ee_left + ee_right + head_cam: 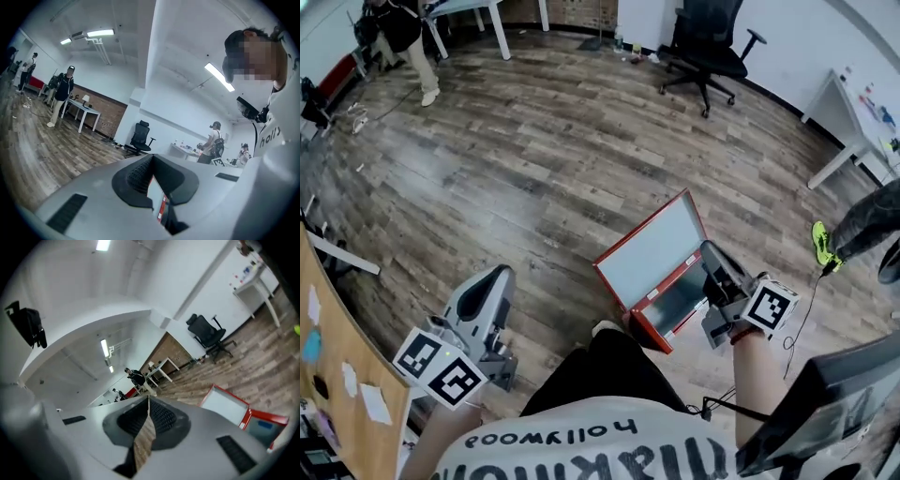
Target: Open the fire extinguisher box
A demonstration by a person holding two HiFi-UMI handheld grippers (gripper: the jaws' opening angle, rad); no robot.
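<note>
The box (675,307) is seen on the wooden floor (534,159) at centre right of the head view. Its red-framed door (654,248) is swung open and tilted up. The right gripper (711,251) is held just beside the door's right edge. Its fingers (161,416) are closed together, with nothing between them. The left gripper (497,275) is held well apart from the box, at lower left. Its fingers (136,176) are also met at the tips and empty, and the box is glimpsed through the gap behind them.

The left tongs (152,156) meet at their tips, facing an office chair (140,136).
</note>
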